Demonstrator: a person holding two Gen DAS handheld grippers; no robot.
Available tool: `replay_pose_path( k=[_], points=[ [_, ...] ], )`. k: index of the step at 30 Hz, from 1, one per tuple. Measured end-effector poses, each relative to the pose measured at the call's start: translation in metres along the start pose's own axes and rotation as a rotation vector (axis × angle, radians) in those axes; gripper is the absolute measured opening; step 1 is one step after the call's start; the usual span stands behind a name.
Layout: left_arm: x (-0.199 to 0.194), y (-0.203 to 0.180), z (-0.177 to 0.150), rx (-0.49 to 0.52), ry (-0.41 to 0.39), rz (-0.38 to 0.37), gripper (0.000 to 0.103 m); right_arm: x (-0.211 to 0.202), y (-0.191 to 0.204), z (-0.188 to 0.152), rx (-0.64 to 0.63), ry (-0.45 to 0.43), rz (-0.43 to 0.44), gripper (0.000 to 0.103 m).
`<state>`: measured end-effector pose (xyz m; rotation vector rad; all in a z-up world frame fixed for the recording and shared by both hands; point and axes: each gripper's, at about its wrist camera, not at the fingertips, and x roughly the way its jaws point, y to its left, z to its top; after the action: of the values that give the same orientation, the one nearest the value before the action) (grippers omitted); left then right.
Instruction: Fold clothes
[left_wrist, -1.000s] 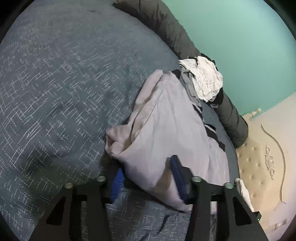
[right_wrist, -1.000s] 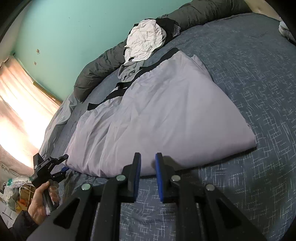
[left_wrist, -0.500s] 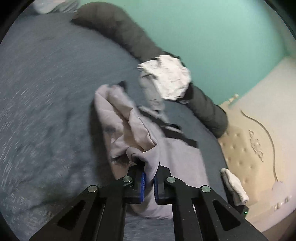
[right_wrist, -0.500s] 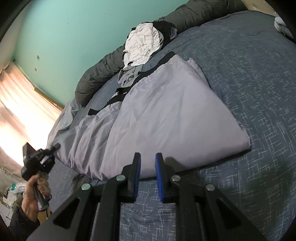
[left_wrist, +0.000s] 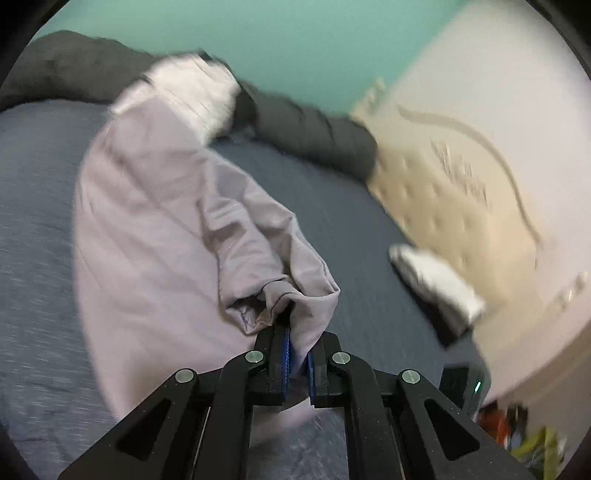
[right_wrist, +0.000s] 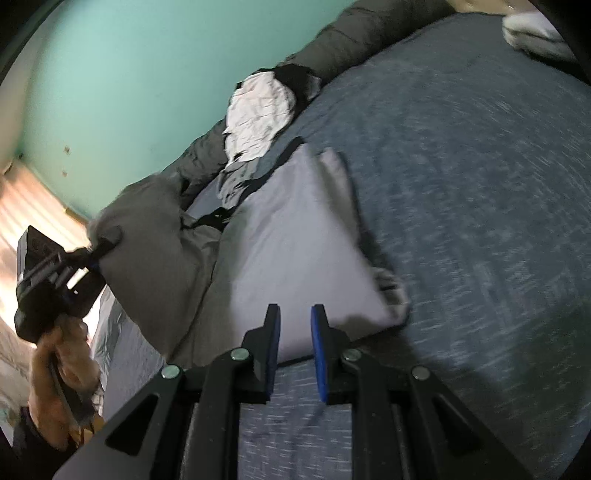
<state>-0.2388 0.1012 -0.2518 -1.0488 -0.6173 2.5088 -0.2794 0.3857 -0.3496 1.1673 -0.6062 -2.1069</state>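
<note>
Nearest to us in the left wrist view, the left gripper (left_wrist: 298, 354) is clamped on a bunched edge of the lilac garment (left_wrist: 155, 236), with cloth draping over its right finger; a second ago its jaws stood wide around that edge, so the grasp has just been made. The garment now trails from the pads across the blue bedspread (left_wrist: 33, 206) toward the far white clothing pile (left_wrist: 192, 92), where earlier it lay flat. We judge this to be the start of a fold: one edge is lifted and is being carried over the rest. In the right wrist view, the right gripper (right_wrist: 294, 343) hovers above the near edge of the garment with its jaws slightly apart and nothing between them, much as before. To its left, the person's hand (right_wrist: 61, 354) holds the left gripper raised, with grey-looking cloth hanging from it; half a second ago that tool sat lower. The far dark bolster (right_wrist: 369, 40) is unchanged.
</note>
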Motion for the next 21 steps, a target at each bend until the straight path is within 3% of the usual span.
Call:
replay_pose_path(
  k=[5, 8, 13, 16, 21],
  points=[
    [0.071, -0.039, -0.036, 0.135, 0.207, 0.046, 0.009, -0.008, -0.013, 0.004, 0.033, -0.006, -0.004, 0.018],
    [0.073, -0.057, -0.046, 0.225, 0.242, 0.082, 0.02, -0.008, -0.014, 0.006, 0.042, -0.009, 0.014, 0.023],
    [0.033, -0.062, -0.034, 0.24, 0.2, 0.092, 0.029, -0.01, -0.014, 0.009, 0.065, -0.023, 0.059, 0.028],
    [0.01, -0.052, -0.028, 0.247, 0.149, 0.149, 0.038, -0.012, -0.014, 0.013, 0.096, -0.031, 0.091, 0.034],
    [-0.005, -0.012, -0.029, 0.189, 0.143, 0.299, 0.039, -0.018, -0.001, 0.02, 0.078, -0.068, 0.11, 0.053]
  ],
)
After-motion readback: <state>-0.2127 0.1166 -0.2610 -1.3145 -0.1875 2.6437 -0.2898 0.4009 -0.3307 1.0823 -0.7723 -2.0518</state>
